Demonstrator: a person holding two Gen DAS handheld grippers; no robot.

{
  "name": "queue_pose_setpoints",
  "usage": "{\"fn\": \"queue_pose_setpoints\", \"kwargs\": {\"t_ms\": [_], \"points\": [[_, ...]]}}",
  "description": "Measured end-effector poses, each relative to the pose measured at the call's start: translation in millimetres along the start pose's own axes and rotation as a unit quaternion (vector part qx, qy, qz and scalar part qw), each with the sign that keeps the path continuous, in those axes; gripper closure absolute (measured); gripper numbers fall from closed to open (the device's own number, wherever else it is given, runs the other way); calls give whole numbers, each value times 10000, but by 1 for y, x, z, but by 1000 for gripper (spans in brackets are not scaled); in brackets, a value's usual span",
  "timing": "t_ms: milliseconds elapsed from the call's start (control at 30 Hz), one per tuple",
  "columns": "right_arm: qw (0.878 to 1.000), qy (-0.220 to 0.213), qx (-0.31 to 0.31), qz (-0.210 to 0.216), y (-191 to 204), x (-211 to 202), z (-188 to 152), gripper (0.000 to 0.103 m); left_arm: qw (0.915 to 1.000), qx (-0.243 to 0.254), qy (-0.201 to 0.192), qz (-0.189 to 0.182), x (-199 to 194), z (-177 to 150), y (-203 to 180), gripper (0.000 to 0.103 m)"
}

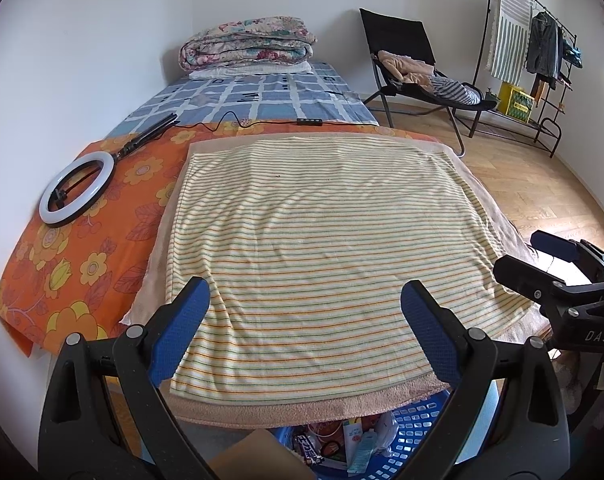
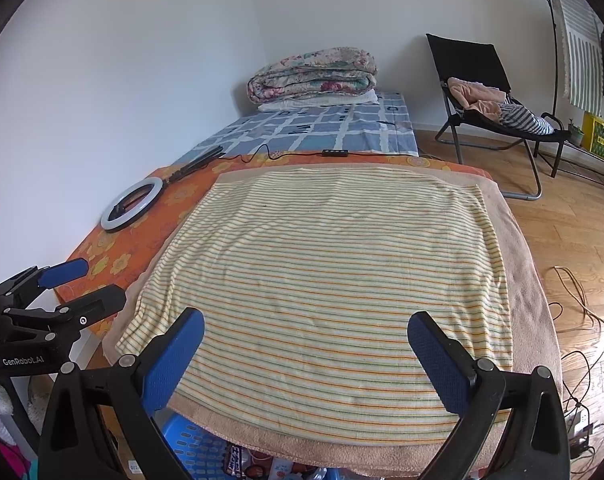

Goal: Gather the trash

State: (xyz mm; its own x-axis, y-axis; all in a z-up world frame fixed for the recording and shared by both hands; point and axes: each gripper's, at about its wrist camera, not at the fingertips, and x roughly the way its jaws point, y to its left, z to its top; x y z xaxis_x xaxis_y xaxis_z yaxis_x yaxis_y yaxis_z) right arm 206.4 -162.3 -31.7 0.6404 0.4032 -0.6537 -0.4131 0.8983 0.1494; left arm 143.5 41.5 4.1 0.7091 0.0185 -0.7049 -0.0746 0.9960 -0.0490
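Observation:
A blue plastic basket (image 1: 416, 432) stands below the near edge of the bed and holds several wrappers and packets (image 1: 356, 444). It also shows in the right wrist view (image 2: 198, 450), partly hidden under the towel edge. My left gripper (image 1: 306, 322) is open and empty above the striped towel (image 1: 314, 248). My right gripper (image 2: 306, 356) is open and empty above the same towel (image 2: 322, 272). Each gripper shows at the side of the other's view, the right one (image 1: 558, 268) and the left one (image 2: 62, 284). No trash shows on the towel.
An orange flowered sheet (image 1: 74, 248) carries a ring light (image 1: 76, 188) and its cable. A folded quilt (image 1: 248, 42) lies at the bed's far end. A black chair with clothes (image 1: 418, 76), a clothes rack (image 1: 538, 48) and floor cables (image 2: 582, 312) are at the right.

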Motion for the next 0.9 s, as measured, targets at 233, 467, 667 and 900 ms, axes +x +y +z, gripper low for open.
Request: {"fn": "queue_pose_setpoints", "kwargs": {"t_ms": [233,467,667,900], "points": [[10000,4,-1,-9,0,0,0,0,10000,7,-15,7,0,0,1,5],[10000,9,5,-4,-1,-2,-1,0,10000,8,-7,2,0,0,0,5],[10000,9,3,-4,0,-2,-1,0,10000,29,10,43,0,-1,0,5],[10000,12,0,-5,0,-2,-1,0,9999,45,35,88,0,-1,2,5]]}}
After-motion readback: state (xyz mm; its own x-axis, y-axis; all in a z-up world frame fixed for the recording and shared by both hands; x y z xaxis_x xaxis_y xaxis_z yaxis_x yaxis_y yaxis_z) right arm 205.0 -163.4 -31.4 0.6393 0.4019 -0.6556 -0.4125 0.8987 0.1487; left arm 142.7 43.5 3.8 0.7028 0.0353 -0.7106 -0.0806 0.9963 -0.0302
